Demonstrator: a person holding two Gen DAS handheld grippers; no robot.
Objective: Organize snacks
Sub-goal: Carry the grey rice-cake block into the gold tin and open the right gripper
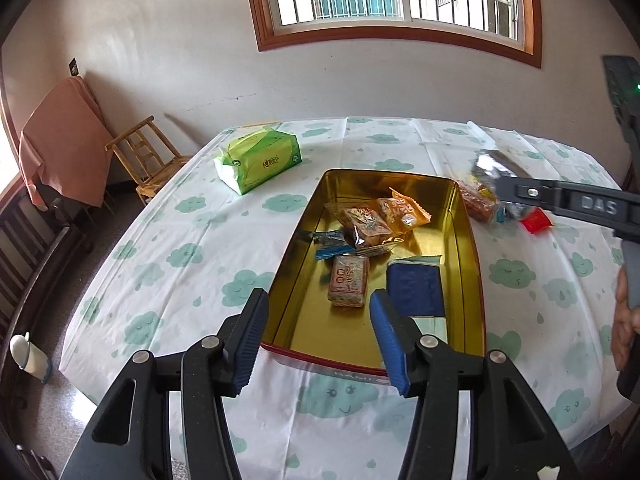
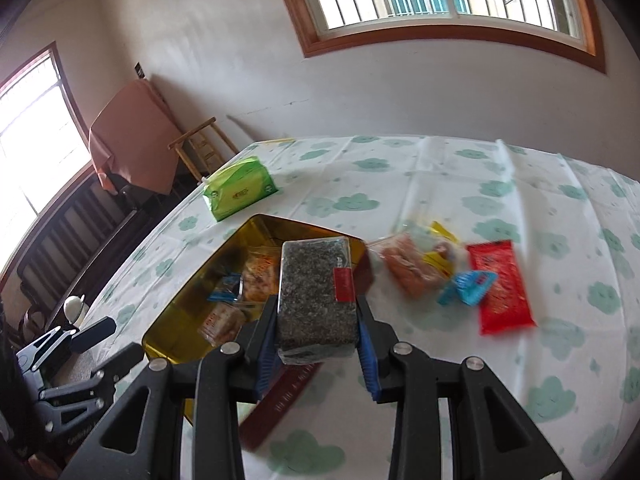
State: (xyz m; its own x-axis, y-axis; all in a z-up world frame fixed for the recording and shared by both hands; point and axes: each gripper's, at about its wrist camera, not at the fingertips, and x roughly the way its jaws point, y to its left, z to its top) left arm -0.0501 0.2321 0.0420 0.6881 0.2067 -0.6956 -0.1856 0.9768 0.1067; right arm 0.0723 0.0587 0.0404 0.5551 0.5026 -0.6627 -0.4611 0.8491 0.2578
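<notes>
In the left wrist view a gold tin lies open on the table with several wrapped snacks inside, among them a beige block, a dark blue pack and an orange pack. My left gripper hovers open over the tin's near end, nothing between its pads. My right gripper is shut on a dark speckled snack pack, held in the air over the tin's right edge. From the left wrist that pack and the right gripper show at the right.
Loose snacks lie right of the tin: a red pack, a small blue one, an orange one. A green tissue pack sits at the far left of the cloud-print tablecloth. A wooden chair stands beyond the table.
</notes>
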